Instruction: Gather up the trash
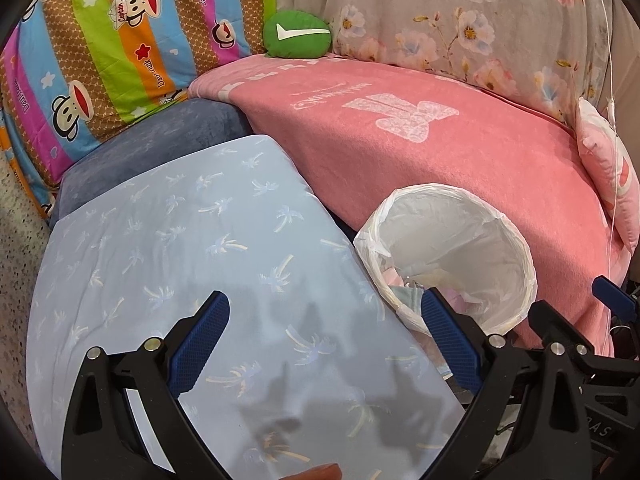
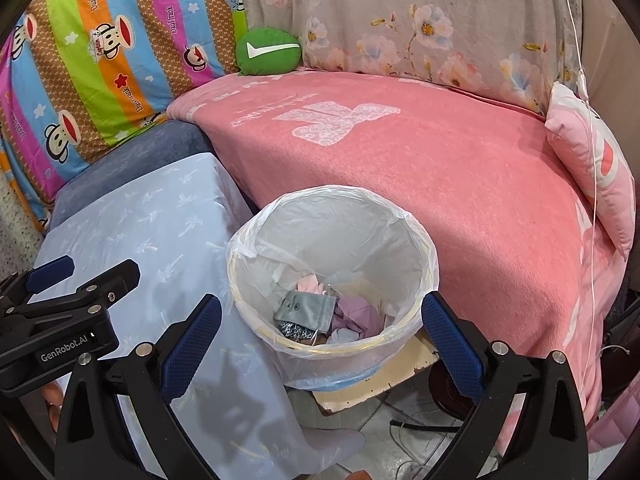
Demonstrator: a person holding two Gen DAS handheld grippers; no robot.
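The bin (image 2: 332,276) already has my pickings in it: a grey pouch (image 2: 306,308), a lilac wad (image 2: 356,312), something pink (image 2: 308,285) and a black-and-white scrap (image 2: 296,330) lie on the bottom of its white liner. I see no loose trash on the blue worktop (image 1: 180,248) or on the pink blanket (image 2: 460,184). The green cushion (image 1: 297,34) at the back looks like it belongs there. So I judge the collecting is done or close to it, unless something lies outside what I can see.

My right claw (image 2: 322,324) hangs over the near rim of the bin, spread wide, with nothing between its pads and touching nothing. My left claw (image 1: 326,326) is just as wide and empty. It hovers over the worktop, its right finger crossing the edge of the bin in view, though I cannot tell whether it touches. The two claws sit side by side, near each other.
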